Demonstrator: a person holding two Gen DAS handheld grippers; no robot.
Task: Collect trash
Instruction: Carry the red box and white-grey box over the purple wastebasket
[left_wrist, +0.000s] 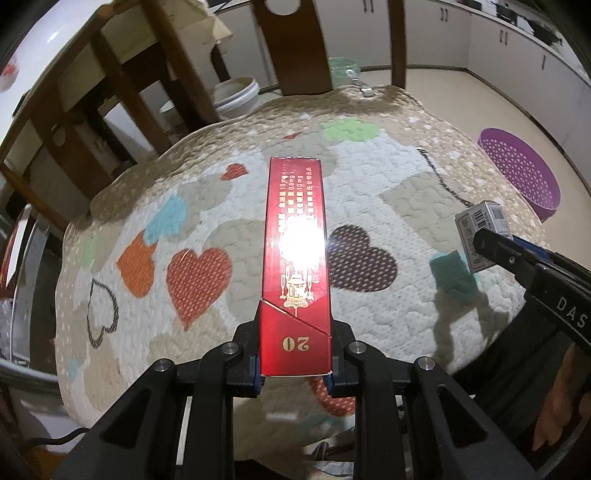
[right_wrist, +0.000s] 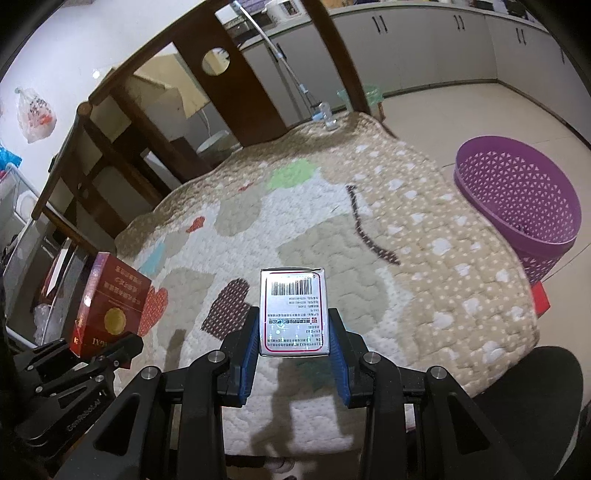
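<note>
Clamping a red cigarette pack (left_wrist: 295, 266) by its narrow sides near the lid end, the left gripper (left_wrist: 294, 369) holds it above the heart-patterned quilted table cover (left_wrist: 207, 206). The right gripper (right_wrist: 294, 350) pinches a white barcoded box (right_wrist: 293, 314) the same way. Both cartons look light, stiff and crushable, their glossy faces likely slippery. A purple basket (right_wrist: 517, 206) waits on the floor beside the table.

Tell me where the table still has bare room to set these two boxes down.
Nearly all of the quilted cloth is bare, from the chair backs to the near edge. Only a small object sits at the far edge. The purple basket stands on the floor to the right.
</note>
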